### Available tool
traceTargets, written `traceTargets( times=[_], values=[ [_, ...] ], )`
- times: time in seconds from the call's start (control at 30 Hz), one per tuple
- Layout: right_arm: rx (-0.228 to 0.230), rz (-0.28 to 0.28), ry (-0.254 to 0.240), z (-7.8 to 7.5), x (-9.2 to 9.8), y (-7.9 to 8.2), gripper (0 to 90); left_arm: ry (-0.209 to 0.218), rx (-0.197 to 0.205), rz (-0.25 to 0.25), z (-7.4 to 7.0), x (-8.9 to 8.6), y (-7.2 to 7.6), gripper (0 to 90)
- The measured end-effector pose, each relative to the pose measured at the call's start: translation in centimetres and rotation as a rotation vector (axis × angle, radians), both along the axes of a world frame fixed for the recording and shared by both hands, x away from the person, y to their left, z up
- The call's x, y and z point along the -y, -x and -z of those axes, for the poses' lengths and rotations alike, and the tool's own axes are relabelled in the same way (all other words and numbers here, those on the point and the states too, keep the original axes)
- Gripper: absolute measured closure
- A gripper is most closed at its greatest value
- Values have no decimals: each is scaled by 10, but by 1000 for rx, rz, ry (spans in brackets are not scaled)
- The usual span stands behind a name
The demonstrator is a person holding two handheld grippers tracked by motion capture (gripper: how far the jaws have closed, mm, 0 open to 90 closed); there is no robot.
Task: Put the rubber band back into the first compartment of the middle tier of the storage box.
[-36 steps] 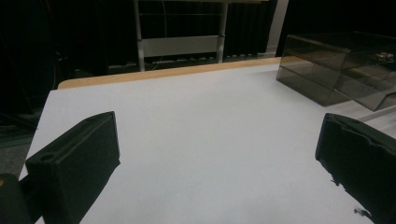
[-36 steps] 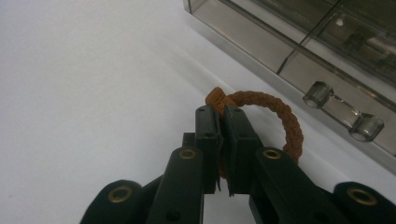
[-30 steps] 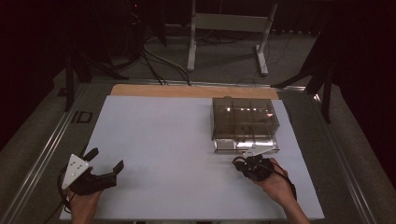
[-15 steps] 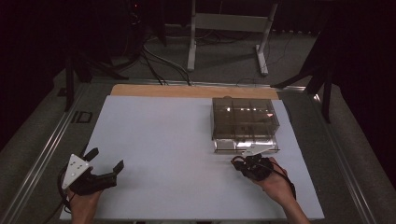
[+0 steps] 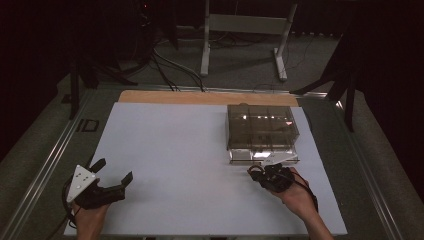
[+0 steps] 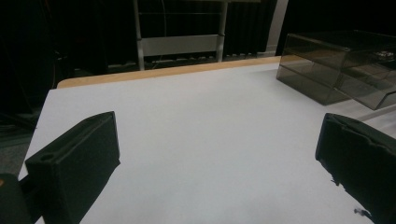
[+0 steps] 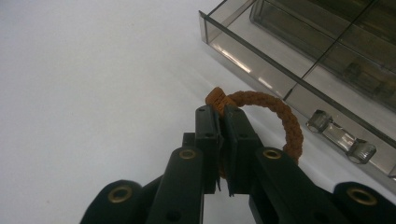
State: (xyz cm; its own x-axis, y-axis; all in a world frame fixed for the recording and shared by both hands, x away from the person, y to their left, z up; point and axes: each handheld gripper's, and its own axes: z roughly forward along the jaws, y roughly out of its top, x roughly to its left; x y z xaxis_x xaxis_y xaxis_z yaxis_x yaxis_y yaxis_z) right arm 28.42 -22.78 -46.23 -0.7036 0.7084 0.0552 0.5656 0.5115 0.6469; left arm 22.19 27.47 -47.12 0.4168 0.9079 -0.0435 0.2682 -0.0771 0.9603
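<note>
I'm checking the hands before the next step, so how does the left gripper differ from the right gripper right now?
The left gripper has its jaws wide apart with nothing between them; the right gripper is shut on a brown braided ring. The left gripper sits at the near left of the white table, far from the smoky clear drawer box; the right gripper is just in front of its pulled-out drawer. Both are black and hand-held.

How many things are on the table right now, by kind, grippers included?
Smoky clear drawer box: 1
Brown braided ring, clamped in the right gripper: 1
Grippers, with the left gripper open: 2
Total: 4
</note>
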Motion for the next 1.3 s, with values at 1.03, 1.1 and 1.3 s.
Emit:
traceTargets(
  times=[1.03,1.1,1.3],
  values=[
    [26,2,-6,-22,-6,-8,863,-1,2,-2,0,-1,0,12],
    [27,3,-6,-24,-6,-10,864,-2,2,-3,0,-1,0,12],
    [28,8,-7,-27,-6,-13,864,-2,1,-2,0,0,0,12]
  ],
)
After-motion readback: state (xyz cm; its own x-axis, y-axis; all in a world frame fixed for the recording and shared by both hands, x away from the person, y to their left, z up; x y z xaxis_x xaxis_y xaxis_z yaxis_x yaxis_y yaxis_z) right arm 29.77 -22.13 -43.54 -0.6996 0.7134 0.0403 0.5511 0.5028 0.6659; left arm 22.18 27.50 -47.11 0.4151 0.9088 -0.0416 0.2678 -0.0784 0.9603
